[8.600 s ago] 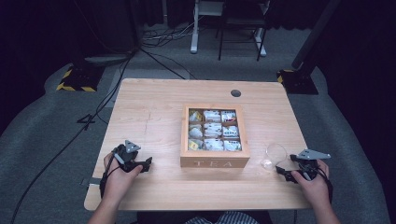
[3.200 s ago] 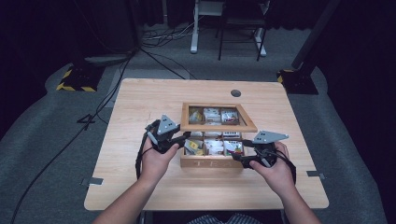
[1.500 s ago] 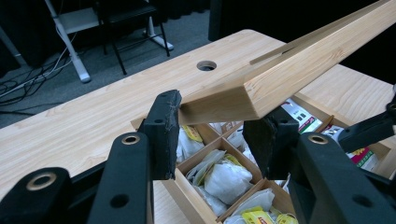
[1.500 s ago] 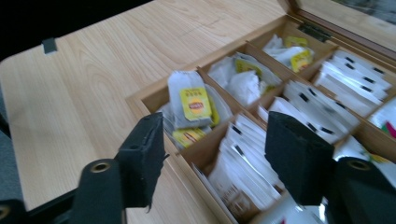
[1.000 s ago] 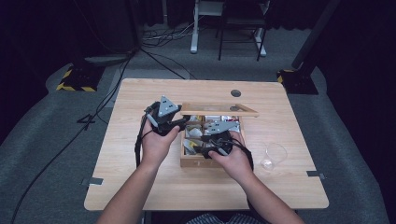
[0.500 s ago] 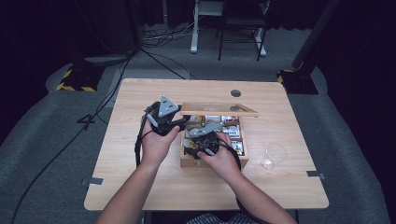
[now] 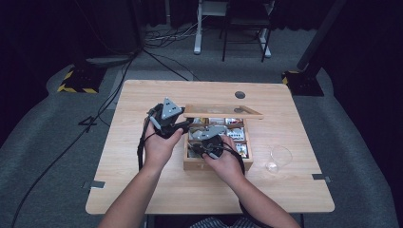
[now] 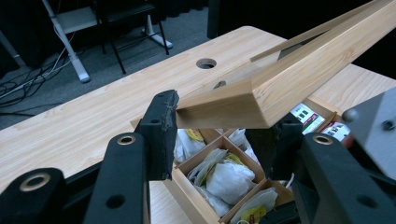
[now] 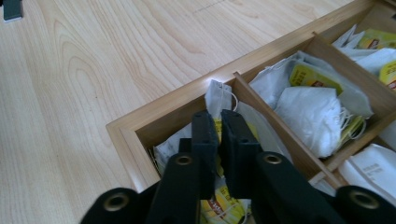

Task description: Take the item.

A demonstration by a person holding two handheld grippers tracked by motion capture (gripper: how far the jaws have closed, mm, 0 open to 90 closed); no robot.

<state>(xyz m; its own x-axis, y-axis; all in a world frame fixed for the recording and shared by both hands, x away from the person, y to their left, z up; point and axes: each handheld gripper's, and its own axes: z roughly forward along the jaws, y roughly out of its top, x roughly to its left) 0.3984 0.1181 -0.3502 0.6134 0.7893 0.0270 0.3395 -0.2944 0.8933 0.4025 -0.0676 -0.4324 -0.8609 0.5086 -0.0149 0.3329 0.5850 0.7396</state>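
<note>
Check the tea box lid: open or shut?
Open. The left gripper clamps the lid's corner and holds it raised over the tea box, with the tea bags exposed in the compartments beneath.

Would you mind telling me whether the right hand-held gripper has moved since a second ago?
Yes. The right hand-held gripper has shifted left along the tea box to its near-left compartment, its jaws just closing on a tea bag.

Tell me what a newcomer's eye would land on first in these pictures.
First, the wooden tea box at the middle of the table, its lid propped up by the left gripper, whose jaws clamp the lid's corner. Next, the right gripper in the box's corner compartment, its jaws having just closed on a tea bag. A clear glass lies to the box's right.
</note>
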